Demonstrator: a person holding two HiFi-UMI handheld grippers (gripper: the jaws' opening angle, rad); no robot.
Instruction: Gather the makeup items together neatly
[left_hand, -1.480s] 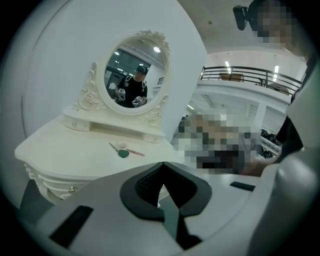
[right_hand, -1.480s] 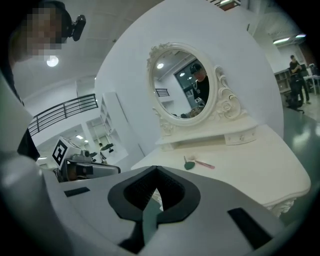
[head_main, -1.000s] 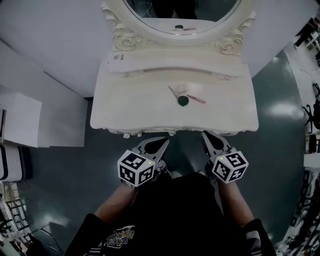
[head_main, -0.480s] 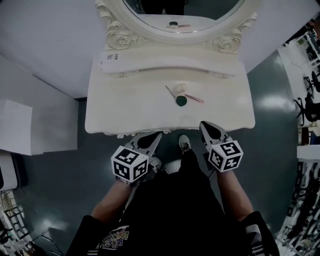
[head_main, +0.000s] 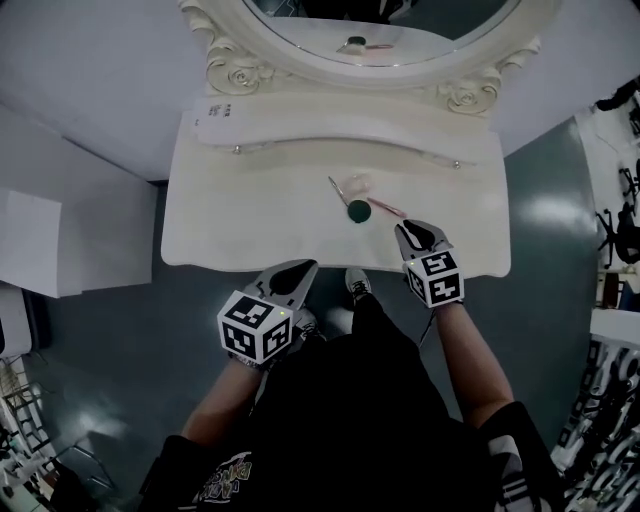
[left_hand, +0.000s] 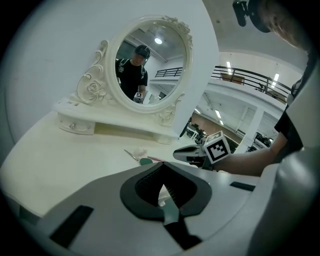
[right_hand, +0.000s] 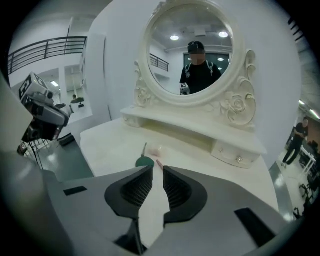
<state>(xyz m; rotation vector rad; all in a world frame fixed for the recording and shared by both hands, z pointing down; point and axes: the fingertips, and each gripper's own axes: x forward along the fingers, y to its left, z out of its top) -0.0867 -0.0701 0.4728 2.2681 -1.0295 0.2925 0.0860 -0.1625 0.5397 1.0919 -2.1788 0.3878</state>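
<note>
The white dressing table (head_main: 250, 228) bears the makeup near its middle. The right gripper (head_main: 417, 233) hovers over the front edge just beside it, its empty jaws just opening to a narrow gap, while the left gripper (head_main: 290, 273), pinched together and empty, hangs off that edge. Clustered close together are a green round pad (head_main: 359, 210), a pale puff (head_main: 356, 185), a pink stick (head_main: 386, 207) and a thin tool (head_main: 335, 186).

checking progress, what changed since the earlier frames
The right gripper moved forward over the table toward the makeup items. Its jaws have just been opening a little, with nothing between them. The left gripper edged nearer the table's front and stays shut. The items lie unmoved.
</note>
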